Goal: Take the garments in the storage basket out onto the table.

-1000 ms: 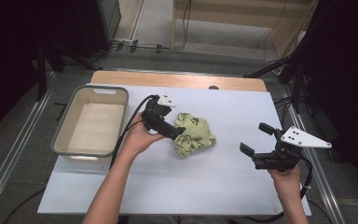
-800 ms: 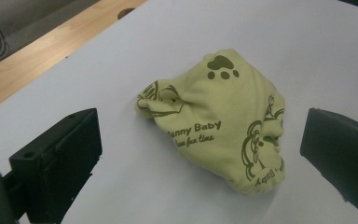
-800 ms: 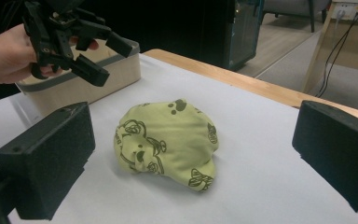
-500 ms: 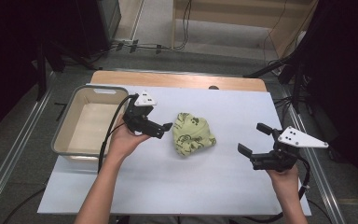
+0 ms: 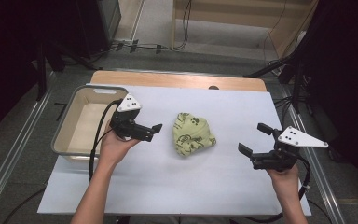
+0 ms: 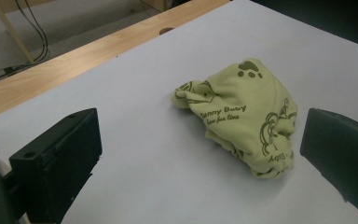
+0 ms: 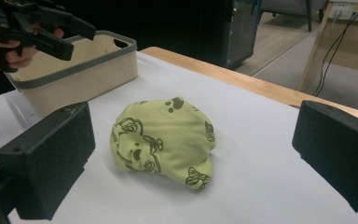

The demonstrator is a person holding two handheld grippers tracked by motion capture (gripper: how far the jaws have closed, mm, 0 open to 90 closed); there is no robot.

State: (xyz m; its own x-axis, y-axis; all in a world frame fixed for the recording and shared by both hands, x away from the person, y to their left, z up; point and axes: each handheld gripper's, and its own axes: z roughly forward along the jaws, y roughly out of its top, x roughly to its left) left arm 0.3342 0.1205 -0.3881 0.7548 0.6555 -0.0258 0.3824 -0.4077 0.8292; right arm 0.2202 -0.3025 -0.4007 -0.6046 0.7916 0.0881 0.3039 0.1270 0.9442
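The green cloth (image 5: 193,134) lies bunched in a loose mound on the white bench (image 5: 168,186), and you should place everything else by it. The beige bin (image 5: 70,128) stands well off to its left, at the bench's edge. Your left tool (image 5: 151,132) hangs just left of the cloth, between it and the bin, jaws spread and holding nothing. Your right tool (image 5: 251,142) sits well apart on the cloth's right, jaws also spread wide and empty. Neither touches the cloth.

Expect this thing to be light, soft and limp. It looks like thin printed knit, so it will sag and unfurl as soon as you lift it, and it gives no stiff edge to push against. It is not fragile and should not slip much between the pads, but a shallow nip may catch only the top layer and let the rest trail.

In the left gripper view the cloth (image 6: 244,116) shows a rolled fold at its near lower end and a small tucked tip at its far left. In the right gripper view the cloth (image 7: 165,140) shows a thick folded lip along the front. Those bunched ridges are likely your best hold: come down over one with the jaws wide, so that several layers sit between the pads, and close firmly.
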